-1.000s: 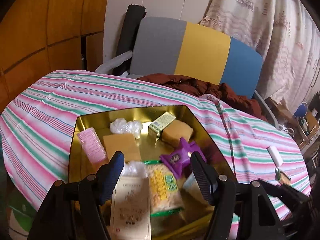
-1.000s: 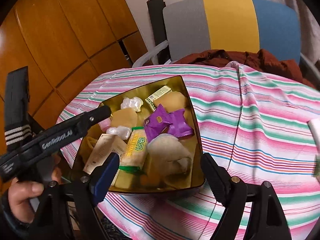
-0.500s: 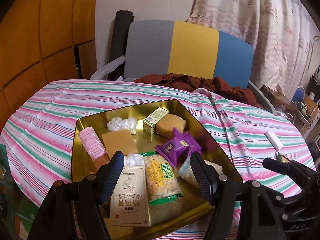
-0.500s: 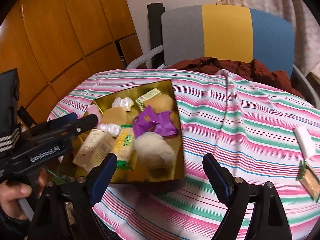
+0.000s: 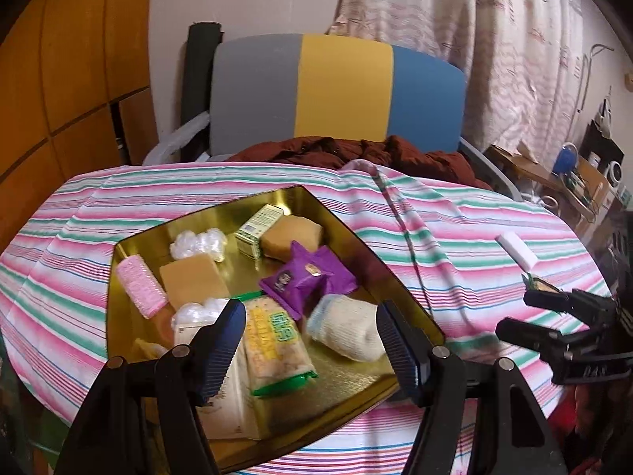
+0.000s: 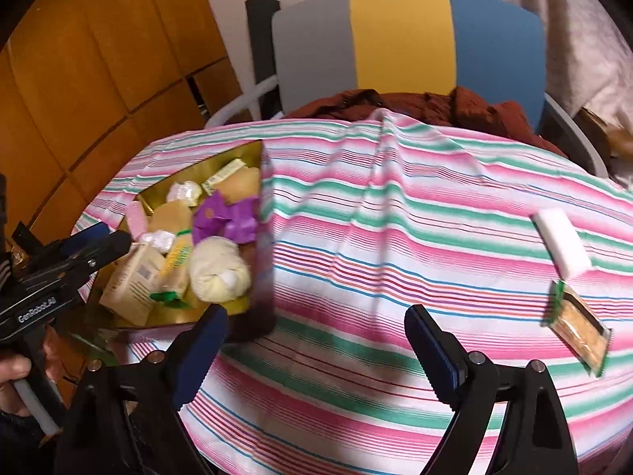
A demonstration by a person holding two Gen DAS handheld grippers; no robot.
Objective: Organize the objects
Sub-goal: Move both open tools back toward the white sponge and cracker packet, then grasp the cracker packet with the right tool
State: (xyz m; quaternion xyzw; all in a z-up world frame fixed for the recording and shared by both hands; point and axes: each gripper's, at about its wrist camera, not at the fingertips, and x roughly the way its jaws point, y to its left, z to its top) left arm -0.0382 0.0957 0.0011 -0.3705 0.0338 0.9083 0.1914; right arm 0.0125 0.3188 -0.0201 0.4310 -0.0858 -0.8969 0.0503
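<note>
A gold tin tray (image 5: 336, 217) (image 6: 266, 245) on the striped tablecloth holds several snacks: a purple packet (image 5: 308, 279) (image 6: 231, 217), a pale round bun (image 5: 348, 326) (image 6: 219, 269), a green-edged cracker pack (image 5: 275, 346), a pink wafer (image 5: 140, 289) and a cream box (image 6: 134, 281). My left gripper (image 5: 310, 346) hovers open over the tray's near end, empty. My right gripper (image 6: 316, 350) stands open and empty over bare cloth, right of the tray. On the cloth at the right lie a white bar (image 6: 561, 243) (image 5: 516, 251) and a clear-wrapped biscuit pack (image 6: 579, 326).
A grey, yellow and blue chair back (image 5: 336, 91) (image 6: 407, 43) stands behind the table with a dark red garment (image 5: 356, 150) on its seat. Wooden panels (image 5: 59, 59) fill the left. A curtain (image 5: 494, 39) and cluttered boxes (image 5: 573, 182) are at the right. A hand (image 6: 12, 372) grips the left tool.
Both grippers have pulled back and risen from the tray. The right gripper has swung to the right, so the white bar and biscuit pack now show fully.
</note>
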